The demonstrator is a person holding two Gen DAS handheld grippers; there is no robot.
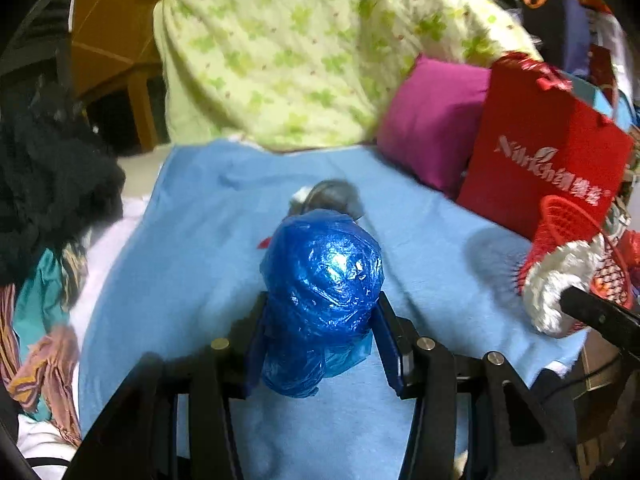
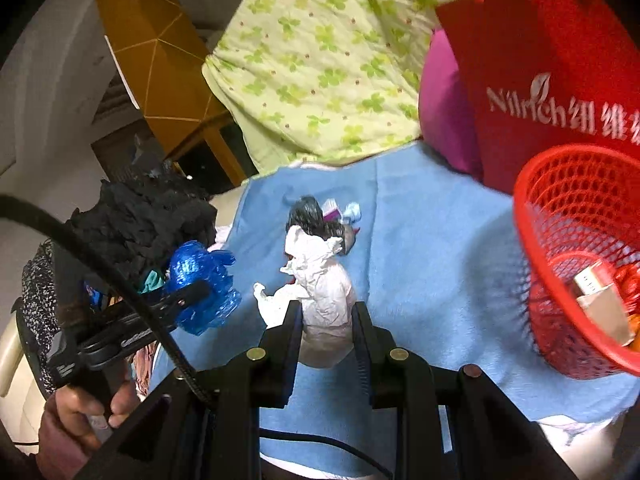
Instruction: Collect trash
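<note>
My left gripper (image 1: 320, 312) is shut on a crumpled blue plastic bag (image 1: 322, 280) and holds it above the blue blanket (image 1: 192, 232); the bag also shows in the right wrist view (image 2: 200, 284). My right gripper (image 2: 326, 312) is shut on a wad of white paper (image 2: 320, 280), which also shows in the left wrist view (image 1: 560, 284). A red mesh basket (image 2: 576, 208) with some trash inside stands at the right. More trash, a dark crumpled piece (image 2: 316, 216) and small scraps (image 2: 352, 212), lies on the blanket beyond.
A red paper bag (image 2: 552, 80), a magenta pillow (image 1: 432, 120) and a green flowered quilt (image 1: 300, 48) stand at the back. Dark clothes (image 1: 48, 180) pile up at the left. A wooden bedframe (image 2: 156, 52) is behind.
</note>
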